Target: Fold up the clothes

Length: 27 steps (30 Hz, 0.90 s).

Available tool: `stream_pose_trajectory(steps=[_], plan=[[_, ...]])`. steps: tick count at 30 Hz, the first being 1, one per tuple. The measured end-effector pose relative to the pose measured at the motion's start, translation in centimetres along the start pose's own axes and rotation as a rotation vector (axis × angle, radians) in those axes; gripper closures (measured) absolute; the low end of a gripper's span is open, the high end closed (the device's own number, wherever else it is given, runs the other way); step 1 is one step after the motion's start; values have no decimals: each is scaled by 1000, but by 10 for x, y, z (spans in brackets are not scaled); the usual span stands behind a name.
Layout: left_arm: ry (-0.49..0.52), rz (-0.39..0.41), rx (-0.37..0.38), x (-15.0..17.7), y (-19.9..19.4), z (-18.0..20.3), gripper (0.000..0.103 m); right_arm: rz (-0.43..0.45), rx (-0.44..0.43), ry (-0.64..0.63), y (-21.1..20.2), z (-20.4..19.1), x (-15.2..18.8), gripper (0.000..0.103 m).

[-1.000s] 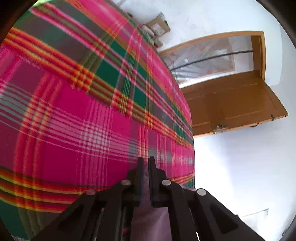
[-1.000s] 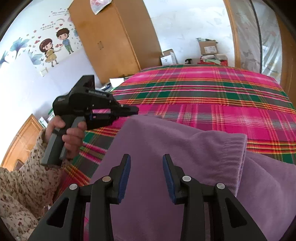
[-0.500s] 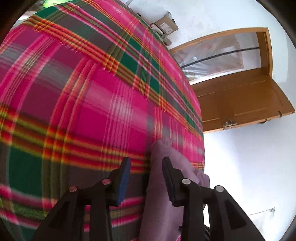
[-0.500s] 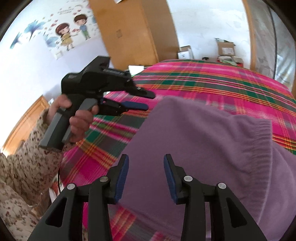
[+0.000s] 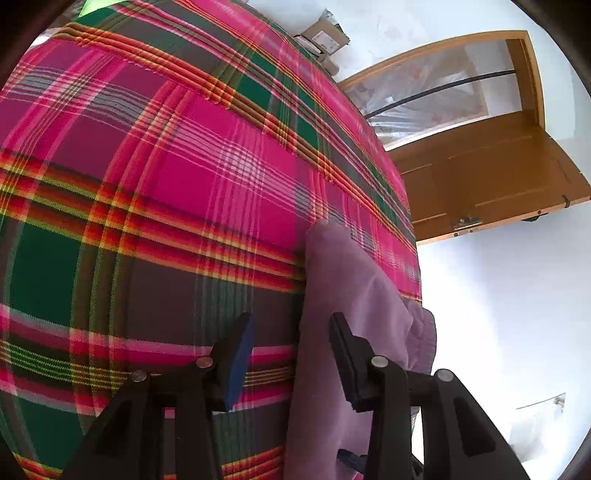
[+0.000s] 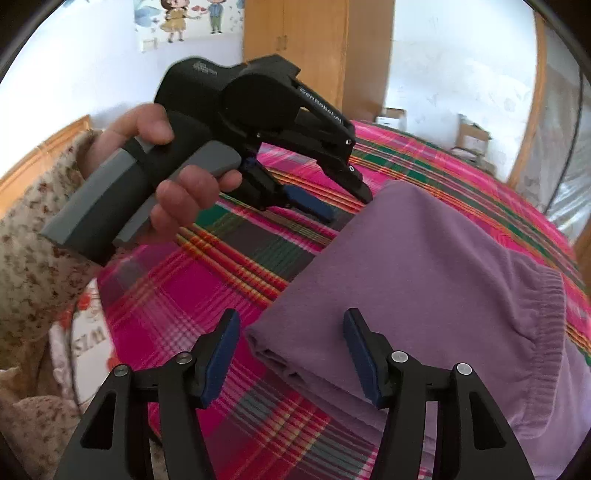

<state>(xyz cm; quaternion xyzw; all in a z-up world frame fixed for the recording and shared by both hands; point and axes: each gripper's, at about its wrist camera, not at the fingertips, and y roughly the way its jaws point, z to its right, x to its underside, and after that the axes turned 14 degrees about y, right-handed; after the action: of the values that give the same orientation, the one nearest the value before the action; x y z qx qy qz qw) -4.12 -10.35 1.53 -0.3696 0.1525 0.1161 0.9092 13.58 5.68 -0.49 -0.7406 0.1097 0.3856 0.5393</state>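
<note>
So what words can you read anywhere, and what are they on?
"SenRobot AI", as best it reads: white print on the left gripper, along its black arm.
Logo on the gripper's top: too small to read.
Letters on the white cloth beside the bed: upside down, unreadable.
Wall sticker and boxes: too blurred.

Garment (image 6: 436, 266): the lower right portion runs past the frame edge in the right wrist view; full outline not determinable. In the left wrist view, the garment (image 5: 343, 295) passes behind the right finger (image 5: 354, 369) of the left gripper (image 5: 291, 354) and off the bottom edge.

Bed (image 5: 147, 184): cut off at left and bottom; no edge of the mattress visible there.

Hand (image 6: 173, 173): the palm is hidden behind the gripper handle; the sleeve (image 6: 33, 266) exits at the left edge.

Boxes (image 6: 469, 136) beyond the bed: blurred, contents not readable.

Wall sticker (image 6: 184, 18): cropped by the top edge.

Printed fabric (image 6: 85, 336) at lower left: lettering partly covered, illegible.
</note>
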Motion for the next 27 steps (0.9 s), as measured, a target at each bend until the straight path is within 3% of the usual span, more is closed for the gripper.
stream_pose_trajectory(steps=[5,8,20,25,27], plan=[[36,-28,-8,-2,10,14,59,-8,45,59,6,6,1,43],[61,-66,23,-4,19,19,59,-13,76,50,10,4,5,43],[85,-101,30,-8,34,31,60,0,124,50,27,-2,3,38],[82,-118,46,-9,41,33,76,8,146,69,32,-2,0,40],[99,-115,47,-9,40,34,81,15,157,63,32,-4,1,48]])
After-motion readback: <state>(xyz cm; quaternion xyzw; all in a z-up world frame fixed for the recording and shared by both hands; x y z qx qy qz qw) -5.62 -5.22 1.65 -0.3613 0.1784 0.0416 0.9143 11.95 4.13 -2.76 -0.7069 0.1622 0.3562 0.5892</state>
